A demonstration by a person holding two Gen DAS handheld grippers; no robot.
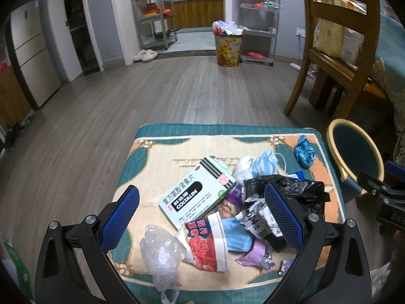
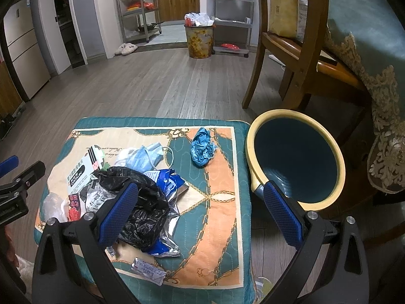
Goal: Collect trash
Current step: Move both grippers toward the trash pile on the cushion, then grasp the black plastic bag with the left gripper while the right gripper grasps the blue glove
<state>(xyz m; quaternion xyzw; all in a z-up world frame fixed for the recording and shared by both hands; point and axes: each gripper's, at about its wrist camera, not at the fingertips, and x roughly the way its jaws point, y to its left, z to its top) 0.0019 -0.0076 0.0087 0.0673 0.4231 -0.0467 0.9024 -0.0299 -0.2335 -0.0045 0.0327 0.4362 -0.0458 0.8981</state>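
Surroundings: a wooden chair [image 2: 291, 40] stands behind the cushion [image 2: 222, 202], a draped tablecloth [image 2: 367, 58] hangs at far right, and a flowered trash can [image 1: 227, 49], already full, stands well apart by metal shelves [image 1: 258, 17] across the grey plank floor [image 1: 126, 96]. Just beside the cushion's right edge is a blue bin with a cream rim [image 2: 296, 157]. Trash lies heaped on the patterned teal-and-orange cushion: a pale green medicine box [image 1: 197, 190], a clear plastic bag [image 1: 159, 253], a crushed paper cup [image 1: 207, 243], blue face masks [image 1: 265, 164], a black plastic bag [image 2: 141, 197] over a blue foil wrapper [image 2: 167, 179], and a crumpled blue glove [image 2: 202, 149] lying apart. The left gripper [image 1: 200, 217] hovers with fingers spread wide over the box and cup; the right gripper [image 2: 202, 212] likewise has fingers apart, holding nothing, its left finger overlapping the black bag.
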